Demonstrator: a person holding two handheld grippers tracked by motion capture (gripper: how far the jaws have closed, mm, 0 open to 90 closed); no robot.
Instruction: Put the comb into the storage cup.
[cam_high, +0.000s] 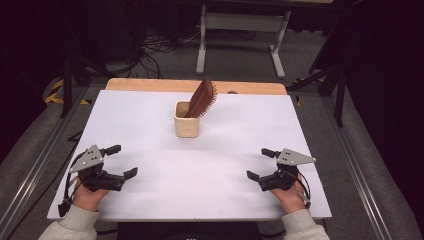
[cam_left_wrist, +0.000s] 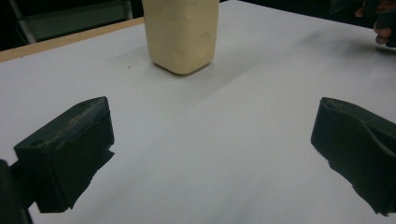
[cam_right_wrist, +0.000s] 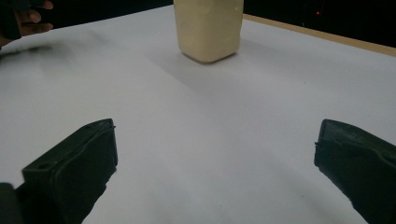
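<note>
Both our left tongs (cam_high: 121, 161) and right tongs (cam_high: 258, 164) sit spread and empty low in frame; the hairbrush (cam_high: 202, 98) leans in the cream cup (cam_high: 186, 121) at centre, and a clumsy pull could topple it.

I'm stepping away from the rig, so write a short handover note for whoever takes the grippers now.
Left gripper: open, holding nothing, near the table's front left.
Right gripper: open, holding nothing, near the front right.
Cream cup stands upright mid-table toward the far edge; the brown hairbrush stands in it, leaning right, bristle head up.
Done: nothing gripped; both grippers are well short of the cup.
Left: probably reach in and handle the brush or cup.
</note>
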